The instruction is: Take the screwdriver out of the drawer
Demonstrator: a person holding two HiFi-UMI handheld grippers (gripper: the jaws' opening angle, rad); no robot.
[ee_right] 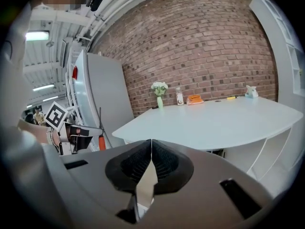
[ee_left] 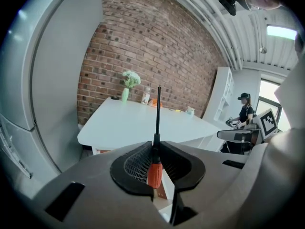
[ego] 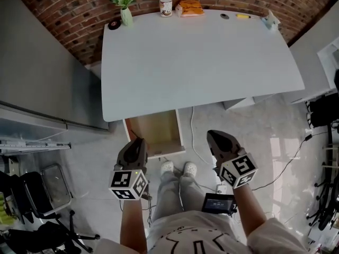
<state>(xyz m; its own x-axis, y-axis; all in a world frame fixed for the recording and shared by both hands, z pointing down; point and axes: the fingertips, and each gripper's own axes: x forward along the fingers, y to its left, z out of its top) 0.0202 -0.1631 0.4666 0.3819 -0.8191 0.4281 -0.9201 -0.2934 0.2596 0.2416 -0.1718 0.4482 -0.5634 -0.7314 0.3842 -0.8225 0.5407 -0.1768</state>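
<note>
An orange-handled screwdriver (ee_left: 154, 172) with a thin black shaft stands upright between the jaws of my left gripper (ee_left: 157, 144), which is shut on it where handle meets shaft. From the right gripper view its orange handle (ee_right: 101, 140) shows at the left. In the head view my left gripper (ego: 135, 148) hangs just in front of the open wooden drawer (ego: 153, 131) under the white table (ego: 201, 62). My right gripper (ego: 221, 141) is level with it to the right, jaws (ee_right: 151, 143) shut together with nothing between them.
At the table's far edge stand a vase of flowers (ego: 125, 4), a bottle (ego: 166, 4), an orange packet (ego: 189, 8) and small items. A grey cabinet (ego: 42, 78) lies left, cables (ego: 286, 165) cross the floor right. A person (ee_left: 245, 111) stands far off.
</note>
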